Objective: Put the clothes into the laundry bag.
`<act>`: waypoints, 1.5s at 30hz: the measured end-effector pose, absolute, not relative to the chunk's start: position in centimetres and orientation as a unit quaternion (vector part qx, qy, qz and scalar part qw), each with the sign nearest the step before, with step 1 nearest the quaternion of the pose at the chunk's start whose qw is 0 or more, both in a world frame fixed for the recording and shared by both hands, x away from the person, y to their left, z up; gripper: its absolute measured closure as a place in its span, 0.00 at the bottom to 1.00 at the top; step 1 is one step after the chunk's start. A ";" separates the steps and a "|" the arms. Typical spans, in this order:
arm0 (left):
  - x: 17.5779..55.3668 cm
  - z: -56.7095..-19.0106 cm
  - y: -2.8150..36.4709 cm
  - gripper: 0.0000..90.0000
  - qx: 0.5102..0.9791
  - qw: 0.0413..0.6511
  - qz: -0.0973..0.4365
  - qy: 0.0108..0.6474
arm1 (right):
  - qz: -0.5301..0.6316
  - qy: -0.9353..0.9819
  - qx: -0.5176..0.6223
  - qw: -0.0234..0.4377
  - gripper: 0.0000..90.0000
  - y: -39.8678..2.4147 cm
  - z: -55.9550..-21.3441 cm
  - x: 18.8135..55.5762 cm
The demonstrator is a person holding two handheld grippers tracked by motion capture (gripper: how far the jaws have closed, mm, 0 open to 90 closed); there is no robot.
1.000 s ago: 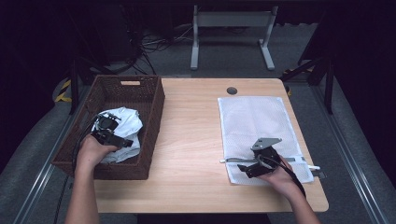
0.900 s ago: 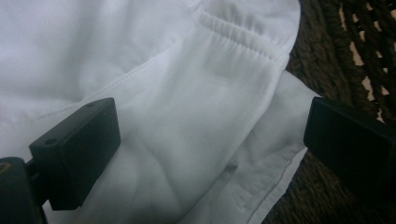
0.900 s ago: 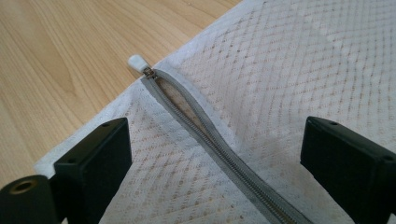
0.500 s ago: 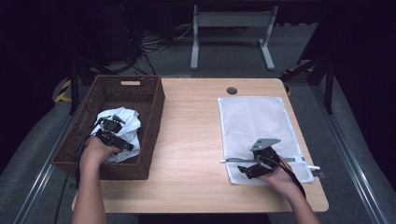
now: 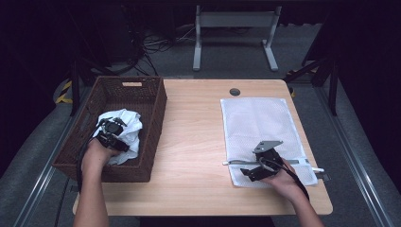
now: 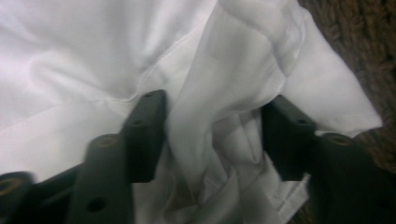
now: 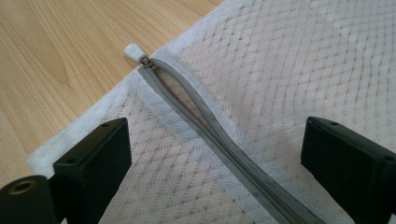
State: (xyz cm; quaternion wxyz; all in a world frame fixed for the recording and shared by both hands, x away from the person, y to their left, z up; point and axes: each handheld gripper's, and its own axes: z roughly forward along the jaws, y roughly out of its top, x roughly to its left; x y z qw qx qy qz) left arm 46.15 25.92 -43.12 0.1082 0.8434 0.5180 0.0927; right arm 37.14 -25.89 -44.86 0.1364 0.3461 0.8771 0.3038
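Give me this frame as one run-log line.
left gripper: in basket, jaws just closing around fold of white cloth | right gripper: open over mesh bag, zipper between jaws

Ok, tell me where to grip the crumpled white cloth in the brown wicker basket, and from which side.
Grip the raised fold of the crumpled white cloth, coming from above, since the brown wicker basket walls block its sides. The left gripper already straddles that ridge; its jaws have just been closing around it.
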 end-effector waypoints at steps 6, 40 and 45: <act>46.1 -42.9 25.8 0.80 0.840 0.090 0.100 0.525 | 0.306 0.876 0.347 0.135 0.10 -25.9 -44.8 37.1; 44.2 -36.9 28.8 0.92 0.760 0.340 0.117 0.542 | 0.309 0.873 0.353 0.136 0.11 -26.6 -44.7 37.3; 43.8 -36.1 29.0 0.92 0.750 0.368 0.129 0.534 | 0.310 0.873 0.352 0.137 0.11 -26.6 -44.7 37.2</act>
